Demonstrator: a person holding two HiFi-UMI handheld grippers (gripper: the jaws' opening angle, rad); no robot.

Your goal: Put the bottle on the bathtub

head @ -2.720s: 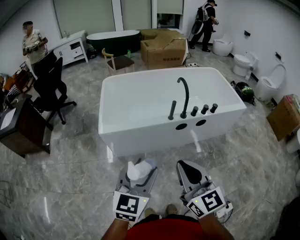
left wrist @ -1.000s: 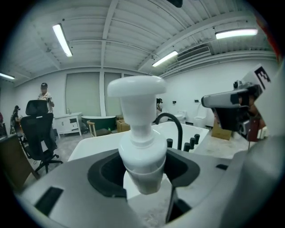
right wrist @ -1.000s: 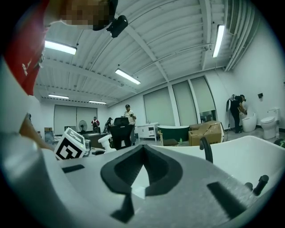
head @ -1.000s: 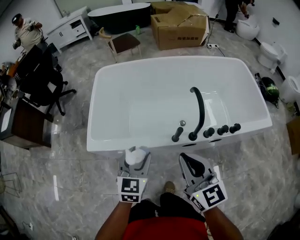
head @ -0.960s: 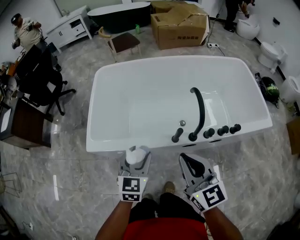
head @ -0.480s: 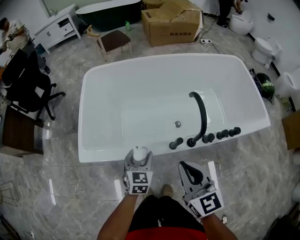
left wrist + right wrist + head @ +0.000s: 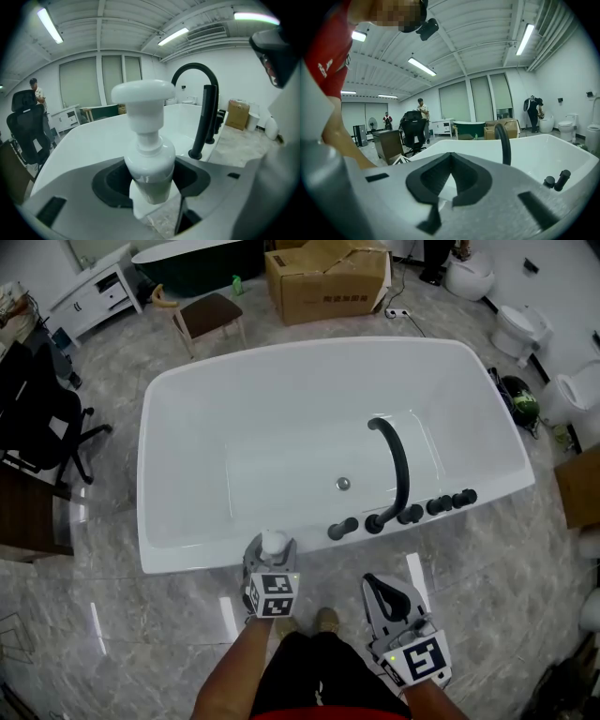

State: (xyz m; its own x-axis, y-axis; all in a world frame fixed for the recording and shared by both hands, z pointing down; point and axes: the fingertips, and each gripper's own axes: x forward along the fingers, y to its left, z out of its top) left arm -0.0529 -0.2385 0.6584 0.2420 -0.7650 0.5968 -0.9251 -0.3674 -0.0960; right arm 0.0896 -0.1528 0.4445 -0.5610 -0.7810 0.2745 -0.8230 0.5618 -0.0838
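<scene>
While the left claw (image 7: 269,557) clamps the bottle (image 7: 149,161), its body hidden from overhead, the right claw (image 7: 450,183) is closed, empty.

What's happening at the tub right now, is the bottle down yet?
A person stands at the near side of the white bathtub with a claw in each hand. The left claw is shut on a white pump bottle, held upright at the near rim, left of the black faucet. It has not been released, and I cannot tell if its base touches the rim. The right claw is shut, empty, and held back over the floor.
</scene>
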